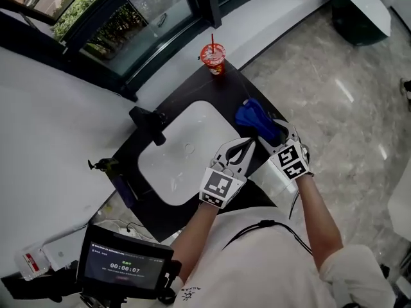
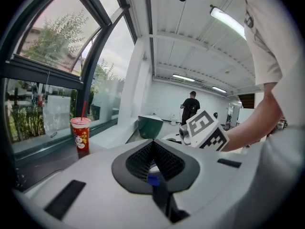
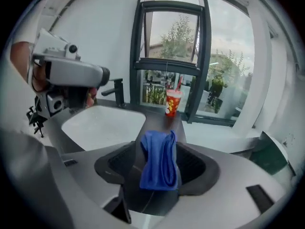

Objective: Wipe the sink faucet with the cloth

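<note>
While the left gripper (image 2: pixel 153 144) jaws meet, the right gripper (image 3: pixel 159 149) jaws gape around rumpled blue cloth (image 3: pixel 159 168).

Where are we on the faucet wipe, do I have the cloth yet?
Done: only the reach; the right gripper is at the blue cloth on the counter. In hand: the cloth sits between its open jaws, apparently not clamped; the left gripper is shut, empty. Left: close on the cloth, carry it across the sink, wipe the black faucet, which neither gripper is near.

Blue cloth (image 1: pixel 255 117) at right gripper (image 1: pixel 268 135), beside sink (image 1: pixel 172 167).
</note>
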{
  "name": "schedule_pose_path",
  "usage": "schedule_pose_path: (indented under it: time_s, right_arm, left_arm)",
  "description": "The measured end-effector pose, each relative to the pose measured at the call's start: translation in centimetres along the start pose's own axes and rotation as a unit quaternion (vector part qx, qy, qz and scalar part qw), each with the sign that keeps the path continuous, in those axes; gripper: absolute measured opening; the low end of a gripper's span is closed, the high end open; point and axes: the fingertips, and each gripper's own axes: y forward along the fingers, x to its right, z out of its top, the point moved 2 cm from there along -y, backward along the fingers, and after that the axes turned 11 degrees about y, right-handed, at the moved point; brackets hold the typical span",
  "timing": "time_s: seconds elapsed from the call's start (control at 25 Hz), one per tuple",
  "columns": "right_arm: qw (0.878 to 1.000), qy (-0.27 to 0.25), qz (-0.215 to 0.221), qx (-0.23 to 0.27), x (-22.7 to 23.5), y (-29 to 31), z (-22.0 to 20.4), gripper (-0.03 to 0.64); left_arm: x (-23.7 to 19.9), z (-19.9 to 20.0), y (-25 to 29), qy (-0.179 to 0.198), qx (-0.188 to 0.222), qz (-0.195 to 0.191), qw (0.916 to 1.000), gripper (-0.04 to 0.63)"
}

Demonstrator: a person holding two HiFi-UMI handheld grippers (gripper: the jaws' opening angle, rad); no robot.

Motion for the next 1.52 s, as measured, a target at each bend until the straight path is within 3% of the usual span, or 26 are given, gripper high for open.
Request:
schedule_pose_path:
  time_s: [0.08, 0.24, 0.68, 0.76, 0.92, 1.16, 1.32, 1.52]
  right_arm:
    - [0.999, -0.015, -0.012, -0.027, 0.8, 1.3, -1.4, 0.279]
    - [0.997, -0.036, -0.026, -0.071, 1.2, 4.1, -3.2, 0.302]
    - [0.988, -0.055, -0.084, -0.116, 2.2, 8.3, -4.4, 0.298]
    - [0.987, -0.064, -0.091, -0.119, 2.2, 8.2, -4.2, 0.192]
    - [0.986, -0.059, -0.091, -0.128, 2.6, 8.3, -4.3, 0.169]
    - [0.993, -0.055, -0.053, -0.094, 0.7, 7.0, -0.4, 0.158]
    - [0.997, -0.068, 0.000, -0.039, -3.1, 6.6, 4.7, 0.158]
    - [0.991, -0.112, 0.072, 0.027, -9.8, 7.0, 11.4, 0.158]
  left_arm:
    - [0.4, -0.2, 0.5, -0.002, -0.003, -0.007, 1.0000, -0.006]
    - [0.5, -0.3, 0.1, -0.005, -0.009, -0.005, 0.9999, -0.006]
    - [-4.0, -1.5, -5.0, -0.026, -0.023, 0.078, 0.9964, -0.006]
    - [-4.8, -1.6, -6.1, -0.031, -0.023, 0.095, 0.9947, -0.006]
    - [-6.1, -1.6, -8.2, -0.033, -0.019, 0.128, 0.9910, -0.006]
    - [-8.5, -0.9, -12.9, -0.043, -0.003, 0.190, 0.9809, -0.006]
    - [-10.3, -0.7, -16.8, -0.056, 0.013, 0.247, 0.9672, -0.006]
    - [-12.4, -1.1, -21.8, -0.057, 0.017, 0.309, 0.9492, -0.006]
